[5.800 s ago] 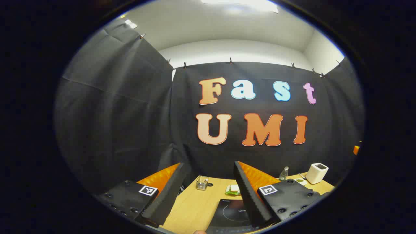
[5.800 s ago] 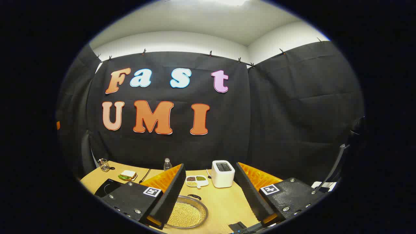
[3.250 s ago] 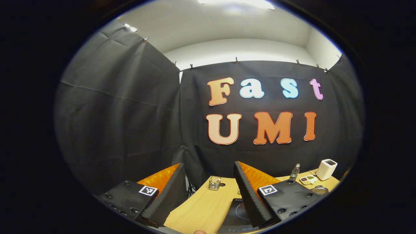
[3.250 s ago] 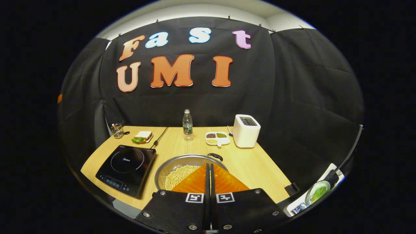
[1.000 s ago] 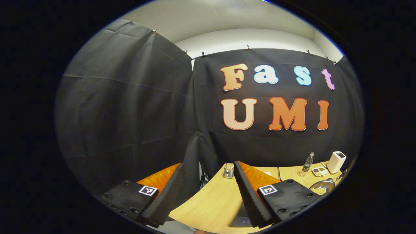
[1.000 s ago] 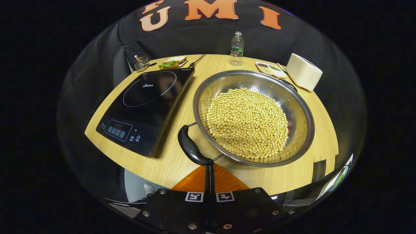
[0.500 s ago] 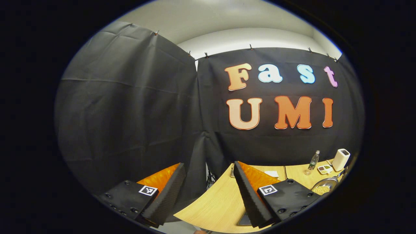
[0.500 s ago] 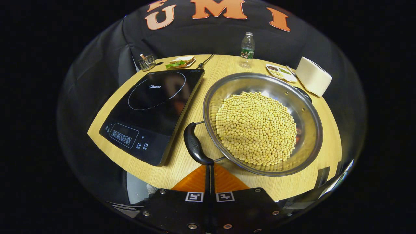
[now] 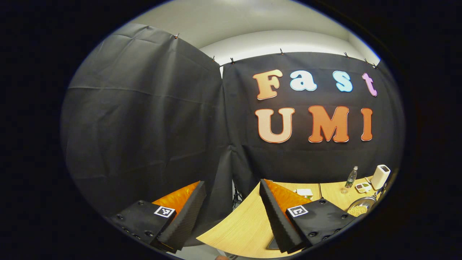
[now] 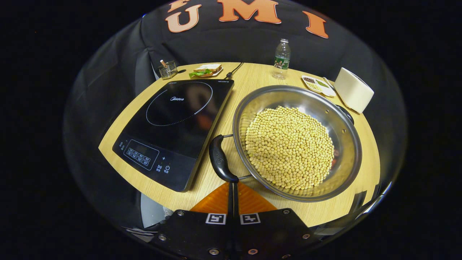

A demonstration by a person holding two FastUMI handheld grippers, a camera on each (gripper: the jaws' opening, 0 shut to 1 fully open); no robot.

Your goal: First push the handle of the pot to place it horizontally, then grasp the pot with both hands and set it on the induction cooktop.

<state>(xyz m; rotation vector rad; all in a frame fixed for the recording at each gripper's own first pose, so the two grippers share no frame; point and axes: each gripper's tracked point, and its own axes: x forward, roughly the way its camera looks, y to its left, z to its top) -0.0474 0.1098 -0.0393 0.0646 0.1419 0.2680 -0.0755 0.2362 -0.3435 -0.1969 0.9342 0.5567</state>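
Right gripper (image 10: 231, 185) (jaws together) has its tips at the near handle (image 10: 221, 159) of the pot (image 10: 296, 142), beside the induction cooktop (image 10: 175, 124) on the tabletop (image 10: 249, 77). Left gripper (image 9: 231, 213), jaws apart, hovers off the tabletop's left edge.

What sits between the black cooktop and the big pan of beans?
In the right gripper view, bare table and the pot's near handle separate it from the cooktop.

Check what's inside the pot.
The pot holds a heap of small yellow beans, with bare steel wall around them. The beans cover the bottom, so anything beneath them can't be seen.
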